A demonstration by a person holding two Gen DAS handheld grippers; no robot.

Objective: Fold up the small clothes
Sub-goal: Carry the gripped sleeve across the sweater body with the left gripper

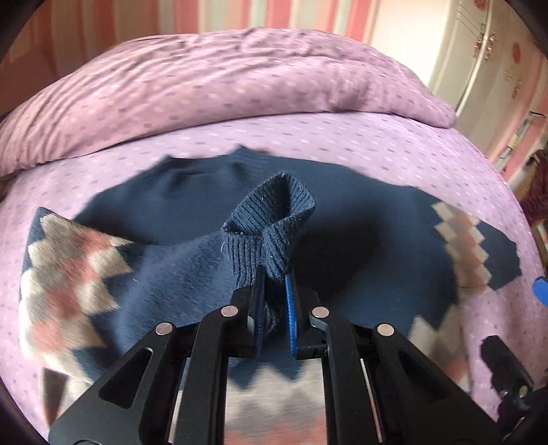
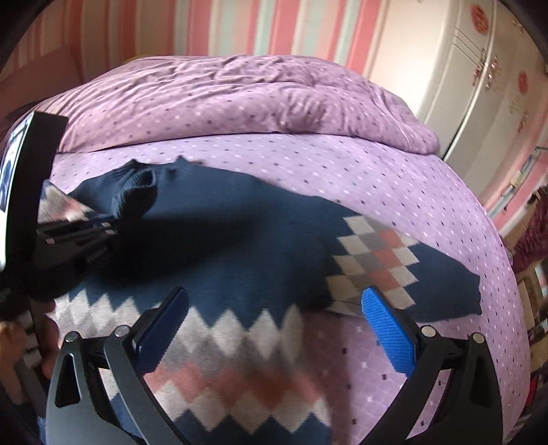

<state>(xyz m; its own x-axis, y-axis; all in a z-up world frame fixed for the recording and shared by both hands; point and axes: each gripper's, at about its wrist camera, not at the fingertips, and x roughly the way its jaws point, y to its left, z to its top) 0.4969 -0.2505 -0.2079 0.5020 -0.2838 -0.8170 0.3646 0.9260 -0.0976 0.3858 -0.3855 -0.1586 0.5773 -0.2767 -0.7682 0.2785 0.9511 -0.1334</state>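
Note:
A small navy sweater with pink, grey and white diamonds lies spread on the purple dotted bed sheet. My left gripper is shut on the ribbed navy cuff of one sleeve and holds it lifted over the sweater's body. In the right wrist view the left gripper shows at the left with that cuff. My right gripper is open and empty, above the sweater near its diamond hem band. The other sleeve lies flat to the right.
A folded purple duvet lies across the back of the bed. A white wardrobe stands at the far right, with striped pink curtains behind. The bed's right edge drops off near a dark red object.

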